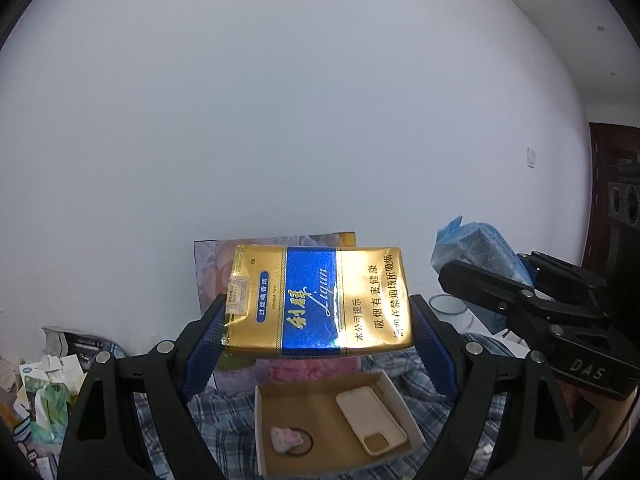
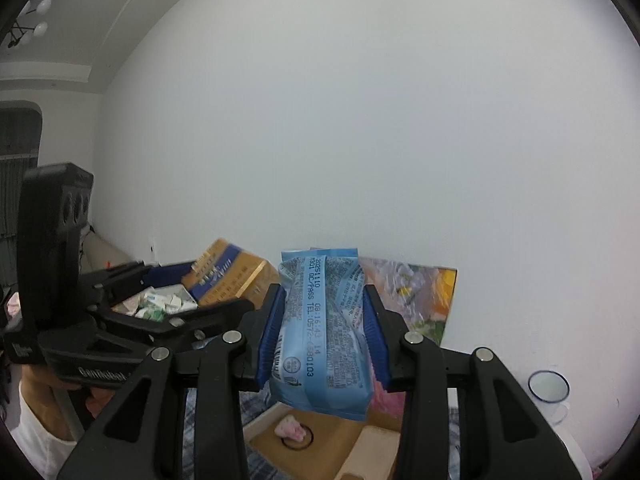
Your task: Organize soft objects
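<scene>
Care lay in the grip—both packs were soft and would crush or slip if squeezed or tilted carelessly. The left tongs (image 1: 318, 332) stood wide, clamped across the long sides of a gold and blue cigarette pack (image 1: 320, 300), held in the air above the open cardboard box (image 1: 262, 432) on the checked cloth (image 1: 404, 364); the right tongs (image 2: 324, 336) stood much narrower, clamped on a light blue tissue pack (image 2: 320, 332), raised over the same box. By my judgement each pack should be carried level and lowered into a free part of the box, clear of the cream phone case (image 1: 372, 420) and the hair tie (image 1: 290, 440), before the pads let go. The cigarette pack read "Liqun" and "VIRGINIA TYPE", with a Chinese health warning; the tissue pack showed "20251110", "QC/PASS" and a "TEL" number—the small print was too fine to read.
</scene>
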Tool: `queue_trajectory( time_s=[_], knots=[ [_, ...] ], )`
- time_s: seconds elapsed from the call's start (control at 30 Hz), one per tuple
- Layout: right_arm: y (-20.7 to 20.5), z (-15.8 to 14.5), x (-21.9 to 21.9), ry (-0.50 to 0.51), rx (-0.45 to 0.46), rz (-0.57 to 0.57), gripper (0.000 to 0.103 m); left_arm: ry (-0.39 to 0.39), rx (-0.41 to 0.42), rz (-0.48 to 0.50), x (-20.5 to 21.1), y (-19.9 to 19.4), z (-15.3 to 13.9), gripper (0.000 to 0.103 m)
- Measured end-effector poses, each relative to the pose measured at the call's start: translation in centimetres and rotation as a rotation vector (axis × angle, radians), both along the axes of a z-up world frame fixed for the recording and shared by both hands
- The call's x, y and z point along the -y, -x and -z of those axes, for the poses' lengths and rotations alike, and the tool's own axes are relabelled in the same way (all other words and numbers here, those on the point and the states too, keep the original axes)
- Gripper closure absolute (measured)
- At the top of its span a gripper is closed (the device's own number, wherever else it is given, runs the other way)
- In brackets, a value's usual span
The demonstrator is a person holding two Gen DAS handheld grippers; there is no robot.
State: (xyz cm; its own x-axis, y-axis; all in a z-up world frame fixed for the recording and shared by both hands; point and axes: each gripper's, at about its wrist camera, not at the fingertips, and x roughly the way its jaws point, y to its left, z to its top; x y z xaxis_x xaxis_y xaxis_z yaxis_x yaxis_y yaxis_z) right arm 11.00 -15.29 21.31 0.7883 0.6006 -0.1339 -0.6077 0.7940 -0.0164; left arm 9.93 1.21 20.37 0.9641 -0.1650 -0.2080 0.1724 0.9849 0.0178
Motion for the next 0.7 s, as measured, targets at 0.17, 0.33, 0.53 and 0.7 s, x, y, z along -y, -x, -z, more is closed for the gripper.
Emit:
queue_trajectory(
  time_s=[0.17,0.33,0.53,0.7],
  knots=[
    [-1.4,0.1,-0.6,-0.015,-0.006,-0.001,0.065,0.017,-0.013,-0.025,-0.5,-1.5,0.0,0.016],
    [-3.1,1.7,-1.6,0.002,-0.05,0.001,0.065,0.016,-0.05,-0.032,-0.7,-3.3,1.6,0.016],
    [-5.2,4.6,-2.5,0.024,-0.126,0.002,0.065,0.023,-0.126,-0.032,-1.4,-6.6,4.8,0.016],
    [-8.2,7.4,-2.4,0.01,-0.2,-0.009,0.065,0.009,-0.174,-0.061,-1.6,-8.8,7.3,0.016]
  ],
)
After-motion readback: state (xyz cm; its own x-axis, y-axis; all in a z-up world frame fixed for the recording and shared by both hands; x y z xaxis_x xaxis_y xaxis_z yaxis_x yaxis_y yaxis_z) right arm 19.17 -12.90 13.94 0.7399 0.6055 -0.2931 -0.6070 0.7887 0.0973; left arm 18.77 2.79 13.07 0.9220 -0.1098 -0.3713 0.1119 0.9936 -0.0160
